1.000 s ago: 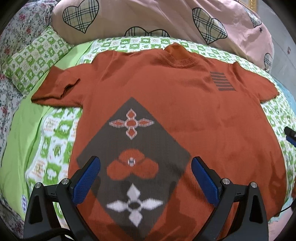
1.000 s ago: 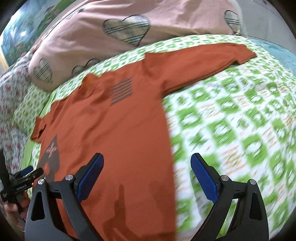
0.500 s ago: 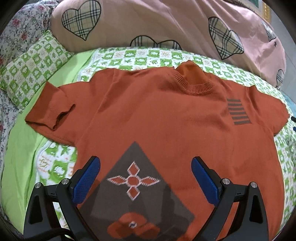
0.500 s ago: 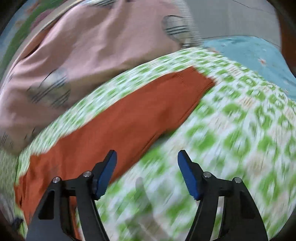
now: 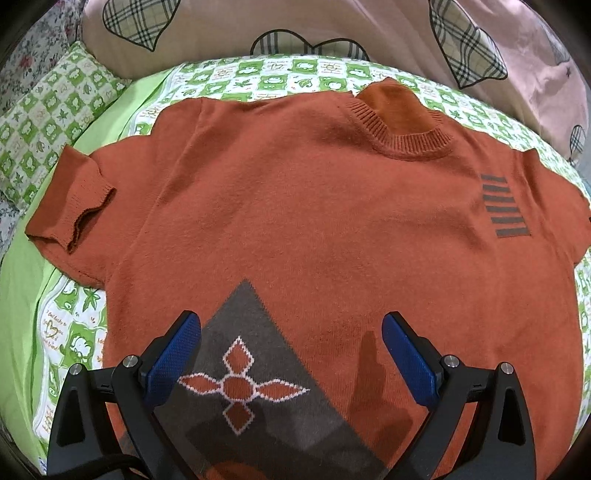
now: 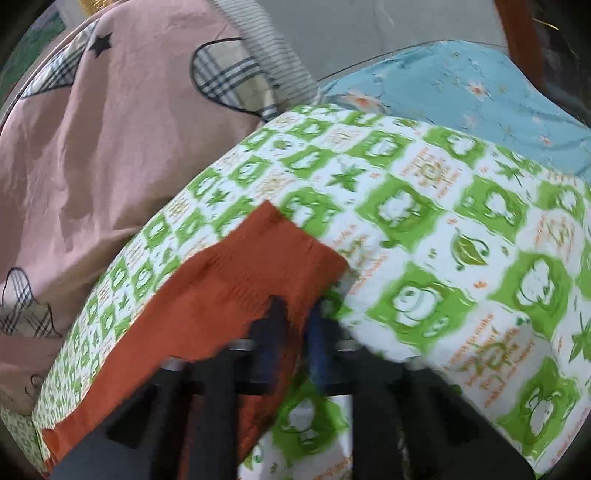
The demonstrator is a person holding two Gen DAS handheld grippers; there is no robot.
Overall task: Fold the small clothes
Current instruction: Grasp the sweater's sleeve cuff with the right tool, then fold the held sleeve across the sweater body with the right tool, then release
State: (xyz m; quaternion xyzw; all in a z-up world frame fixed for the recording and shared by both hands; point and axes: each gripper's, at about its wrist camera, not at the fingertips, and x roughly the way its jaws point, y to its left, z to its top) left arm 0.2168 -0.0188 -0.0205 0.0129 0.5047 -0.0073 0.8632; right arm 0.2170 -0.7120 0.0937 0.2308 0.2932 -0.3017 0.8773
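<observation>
An orange knit sweater [image 5: 314, 206] lies flat, front up, on the green-and-white checked bed sheet [image 5: 258, 77]. It has a grey diamond pattern [image 5: 243, 373] low on the front and grey stripes [image 5: 504, 205] on the chest. My left gripper [image 5: 291, 358] is open and empty, hovering over the diamond pattern. In the right wrist view my right gripper [image 6: 293, 332] has its blue pads nearly together on the edge of the sweater's right sleeve [image 6: 236, 288]. The view is blurred.
A pink quilt with plaid hearts [image 5: 332, 26] lies along the back of the bed and shows in the right wrist view [image 6: 92, 129]. A checked pillow [image 5: 44, 122] sits at far left. A blue floral cloth [image 6: 461, 88] lies beyond the sheet's corner.
My left gripper moved up the sweater toward the collar, still open. My right gripper swung to the right sleeve, moved down onto its cuff and closed from wide open.
</observation>
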